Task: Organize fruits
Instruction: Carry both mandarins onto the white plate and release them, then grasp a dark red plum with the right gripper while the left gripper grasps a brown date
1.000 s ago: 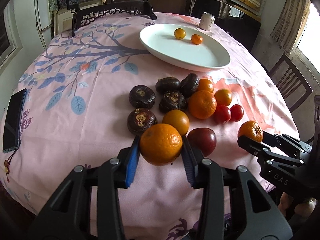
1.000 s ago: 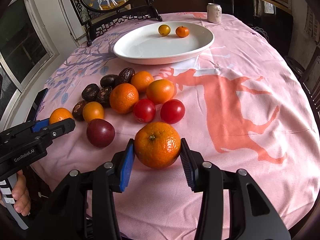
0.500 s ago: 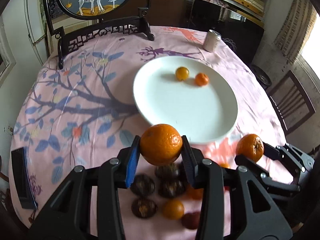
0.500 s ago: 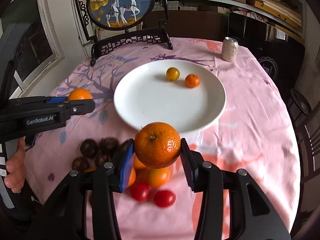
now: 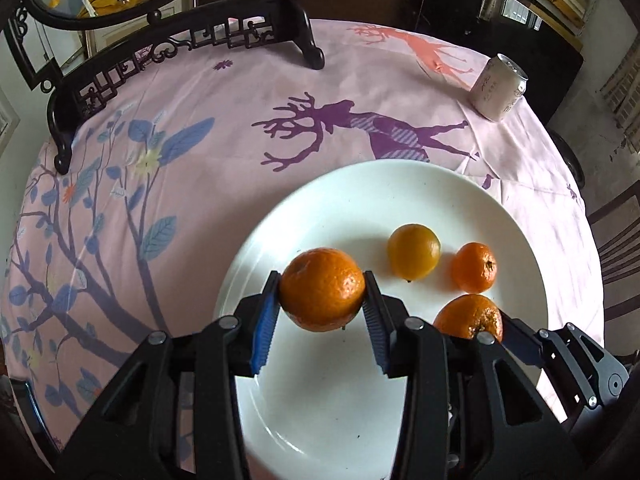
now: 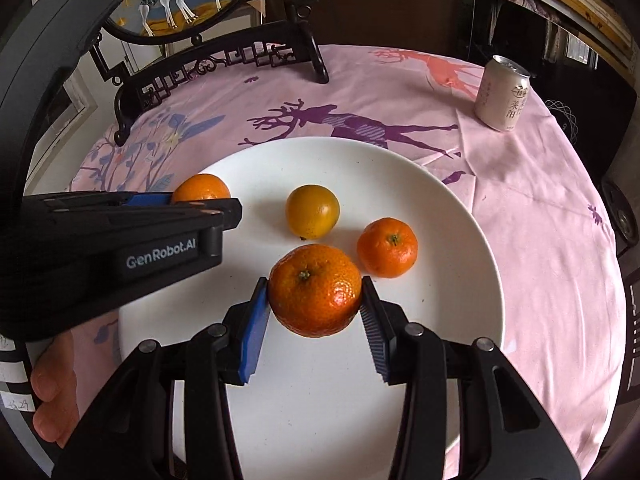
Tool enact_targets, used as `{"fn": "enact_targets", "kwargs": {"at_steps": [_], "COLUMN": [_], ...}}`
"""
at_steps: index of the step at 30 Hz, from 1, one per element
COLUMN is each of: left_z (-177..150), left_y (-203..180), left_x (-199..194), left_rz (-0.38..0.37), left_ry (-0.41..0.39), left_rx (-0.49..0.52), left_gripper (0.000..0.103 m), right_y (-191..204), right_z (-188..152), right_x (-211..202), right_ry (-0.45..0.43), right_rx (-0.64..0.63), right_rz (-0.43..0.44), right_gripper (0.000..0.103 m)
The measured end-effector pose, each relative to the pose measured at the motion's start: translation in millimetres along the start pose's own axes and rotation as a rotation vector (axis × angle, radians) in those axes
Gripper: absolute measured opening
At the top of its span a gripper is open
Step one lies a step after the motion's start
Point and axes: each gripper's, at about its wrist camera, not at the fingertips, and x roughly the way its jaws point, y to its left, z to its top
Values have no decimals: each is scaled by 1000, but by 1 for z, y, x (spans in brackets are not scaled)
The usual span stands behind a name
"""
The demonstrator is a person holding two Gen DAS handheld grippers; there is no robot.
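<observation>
Readable markings: my left gripper's black housing, at centre left of the right wrist view, carries white lettering "GenRobot.AI". The pale cream drink can (image 6: 503, 94), upright at upper right on the pink printed tablecloth (image 6: 540, 208), bears dark characters too small to read.

My left gripper (image 5: 322, 312) is clenched on a large round orange mandarin with dimpled skin (image 5: 322, 289), blue-faced pads pressing both its sides, at lower centre of the left wrist view over the wide white ceramic plate (image 5: 320, 400). I cannot tell whether this fruit touches the plate.

My right gripper (image 6: 315, 316) is clenched on a second large orange mandarin with a green stem scar on top (image 6: 315, 290), at centre of the right wrist view, also over the plate. The same fruit shows at lower right of the left wrist view.

Two fruits lie on the plate above my grippers: a smooth yellow-orange round citrus (image 6: 312, 211) and, to its right, a small orange mandarin with a green stem (image 6: 387, 247), near each other but apart.

A dark carved wooden stand (image 5: 180, 52) fills the upper left, holding a round panel with painted deer.
</observation>
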Motion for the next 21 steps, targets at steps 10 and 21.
{"fn": "enact_targets", "kwargs": {"at_steps": [10,21], "left_z": [-38,-224], "left_y": [13,40], "left_x": [-101,-153], "left_rz": [-2,-12], "left_ry": [-211,-273], "left_rx": [58,44], "left_gripper": [89,96], "right_y": [1,28], "right_z": [-39,-183], "right_x": [-78,-166], "right_ry": [-106,-210], "right_rx": [-48,63], "right_rz": [-102,-70], "right_gripper": [75,96]}}
